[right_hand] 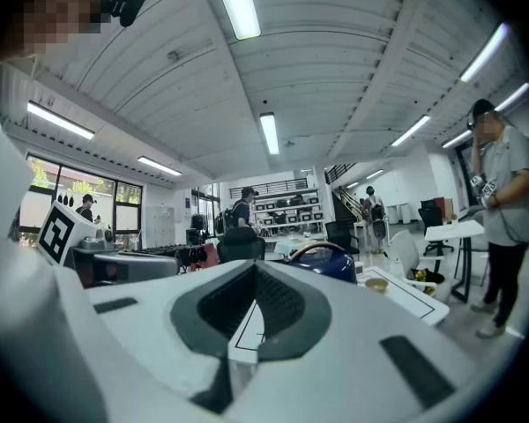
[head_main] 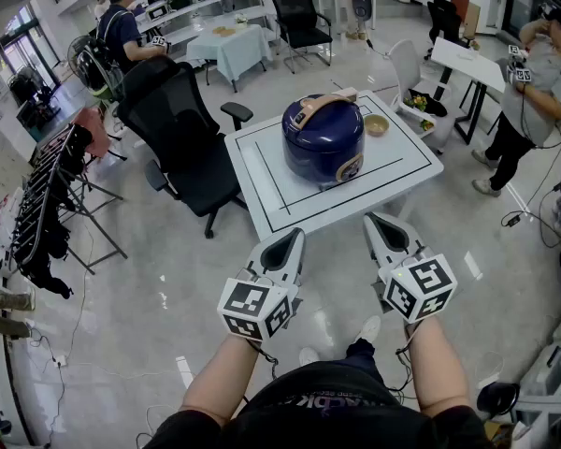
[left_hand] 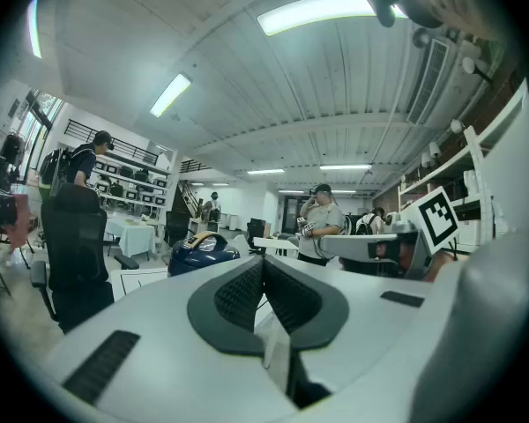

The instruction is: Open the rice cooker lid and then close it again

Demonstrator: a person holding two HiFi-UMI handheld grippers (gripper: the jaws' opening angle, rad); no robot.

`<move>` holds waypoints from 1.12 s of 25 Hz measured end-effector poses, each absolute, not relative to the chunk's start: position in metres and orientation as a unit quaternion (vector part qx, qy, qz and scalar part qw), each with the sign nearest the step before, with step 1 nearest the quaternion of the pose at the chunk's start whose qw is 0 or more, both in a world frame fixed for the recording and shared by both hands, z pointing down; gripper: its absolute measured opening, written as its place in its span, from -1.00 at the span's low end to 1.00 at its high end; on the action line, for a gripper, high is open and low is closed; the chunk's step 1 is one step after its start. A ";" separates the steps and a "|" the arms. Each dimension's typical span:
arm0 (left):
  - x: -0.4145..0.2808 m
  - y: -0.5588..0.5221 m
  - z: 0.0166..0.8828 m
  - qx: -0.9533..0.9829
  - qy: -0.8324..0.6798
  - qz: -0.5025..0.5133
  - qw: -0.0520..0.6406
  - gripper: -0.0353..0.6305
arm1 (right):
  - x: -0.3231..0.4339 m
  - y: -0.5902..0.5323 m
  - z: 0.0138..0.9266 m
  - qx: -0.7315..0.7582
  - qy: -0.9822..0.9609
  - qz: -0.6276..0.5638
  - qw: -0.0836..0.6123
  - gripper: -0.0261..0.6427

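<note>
A dark blue rice cooker (head_main: 323,138) with a tan handle stands lid-down in the middle of a white square table (head_main: 262,190). My left gripper (head_main: 288,243) and right gripper (head_main: 380,224) hang side by side in front of the table's near edge, both shut and empty, well short of the cooker. In the left gripper view the cooker (left_hand: 197,250) sits beyond the closed jaws of the left gripper (left_hand: 263,264). The right gripper view shows the cooker (right_hand: 328,258) past the tip of the right gripper (right_hand: 255,267).
A small bowl (head_main: 376,124) rests on the table's far right corner. A black office chair (head_main: 182,138) stands at the table's left. A person (head_main: 524,101) stands at the right, another (head_main: 122,31) at the back left by shelves. A second white table (head_main: 232,45) lies behind.
</note>
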State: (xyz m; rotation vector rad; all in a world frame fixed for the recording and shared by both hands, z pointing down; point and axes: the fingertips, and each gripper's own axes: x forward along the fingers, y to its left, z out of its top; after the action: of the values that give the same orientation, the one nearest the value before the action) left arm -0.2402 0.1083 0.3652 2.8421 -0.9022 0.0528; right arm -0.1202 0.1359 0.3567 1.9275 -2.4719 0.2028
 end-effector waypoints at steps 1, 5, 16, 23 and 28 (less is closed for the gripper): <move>-0.239 0.108 0.366 0.950 -0.302 0.018 0.080 -0.88 | -0.120 0.135 0.358 0.613 -0.787 0.065 0.000 -0.92; -0.236 0.105 0.370 0.950 -0.302 0.018 0.080 -0.88 | -0.118 0.132 0.360 0.612 -0.788 0.065 0.001 -0.92; -0.225 0.096 0.361 0.946 -0.316 0.006 0.074 -0.88 | -0.107 0.124 0.350 0.600 -0.797 0.061 -0.009 -0.92; -0.202 0.079 0.353 0.937 -0.341 0.003 0.071 -0.88 | -0.078 0.105 0.347 0.583 -0.809 0.070 -0.014 -0.92; -0.172 0.066 0.351 0.932 -0.357 0.004 0.068 -0.88 | -0.051 0.089 0.345 0.562 -0.824 0.072 -0.016 -0.90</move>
State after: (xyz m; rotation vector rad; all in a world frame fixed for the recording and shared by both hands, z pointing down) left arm -0.1717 0.0663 0.3510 2.8069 -1.0766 0.0131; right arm -0.0509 0.0886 0.3454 1.7837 -2.6156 0.2296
